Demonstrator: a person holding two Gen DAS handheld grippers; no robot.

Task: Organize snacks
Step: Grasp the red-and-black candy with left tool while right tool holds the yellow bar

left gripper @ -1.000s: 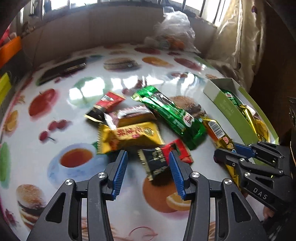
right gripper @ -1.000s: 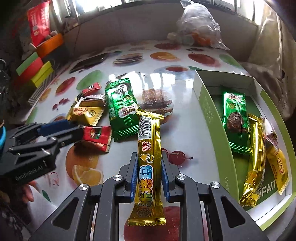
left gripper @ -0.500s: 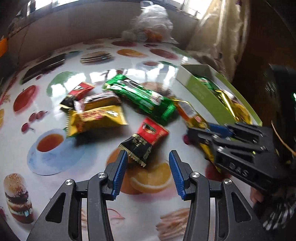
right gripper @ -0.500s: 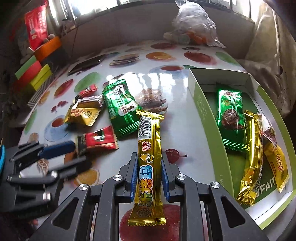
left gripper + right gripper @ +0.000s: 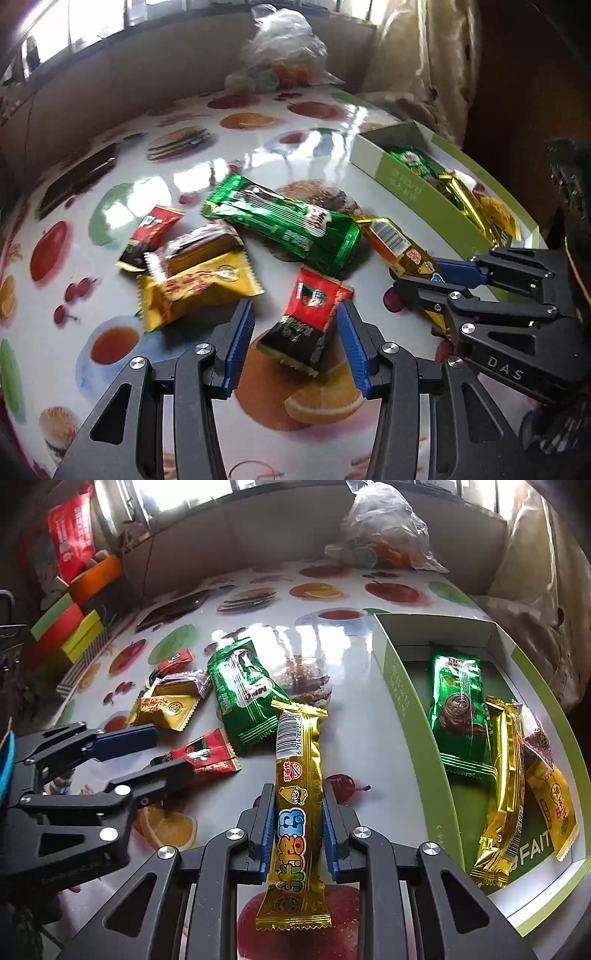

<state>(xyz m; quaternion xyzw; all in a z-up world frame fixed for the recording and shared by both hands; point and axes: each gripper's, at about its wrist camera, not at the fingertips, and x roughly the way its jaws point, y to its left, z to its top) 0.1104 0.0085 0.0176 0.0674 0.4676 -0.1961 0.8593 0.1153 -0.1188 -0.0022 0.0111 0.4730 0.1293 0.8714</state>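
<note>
Our right hand-held gripper [image 5: 298, 827] is clamped on the gold snack bar [image 5: 295, 801], whose long ends hang free; swinging toward the green box [image 5: 417, 746] at 2 o'clock, the tail could catch its wall. Our left hand-held gripper [image 5: 295, 332] stands open around the red-and-black candy packet [image 5: 308, 317] on the counter [image 5: 325, 122]; closing off-centre could squirt it out.

Daylight enters from windows [image 5: 177, 494] behind table [image 5: 325, 114]; strong white glare on glossy tabletop just before far edge. Foil wrappers glint. Left view slightly motion-blurred. Heavy fisheye bending, dark vignette at corners.
</note>
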